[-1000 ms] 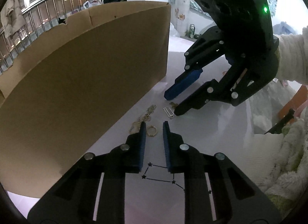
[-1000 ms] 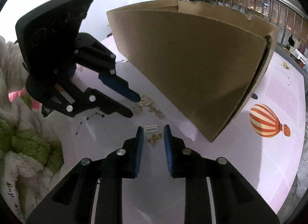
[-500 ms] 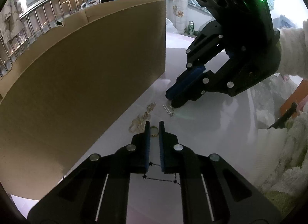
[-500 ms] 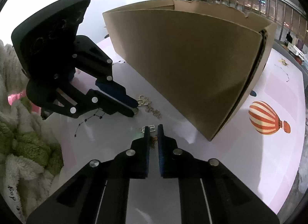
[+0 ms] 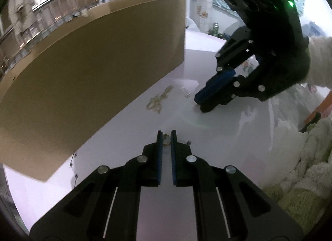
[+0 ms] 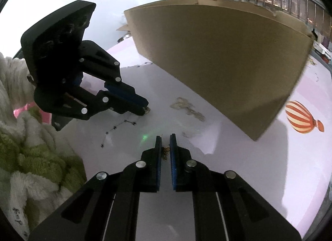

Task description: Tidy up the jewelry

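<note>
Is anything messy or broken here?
Yes. A tangle of gold jewelry lies loose on the table beside the cardboard box, whose top edge looks torn. Each gripper holds one small piece.

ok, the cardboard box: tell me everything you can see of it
The box is large, plain brown corrugated cardboard, standing upright on the white printed table. Its top is open, with a rough, torn rim. No print or tape shows on the two visible walls, which meet at a sharp corner. It fills the left of the left wrist view. A loose gold chain lies on the table close beside its base; whether it touches is unclear. Neither gripper touches the box.
</note>
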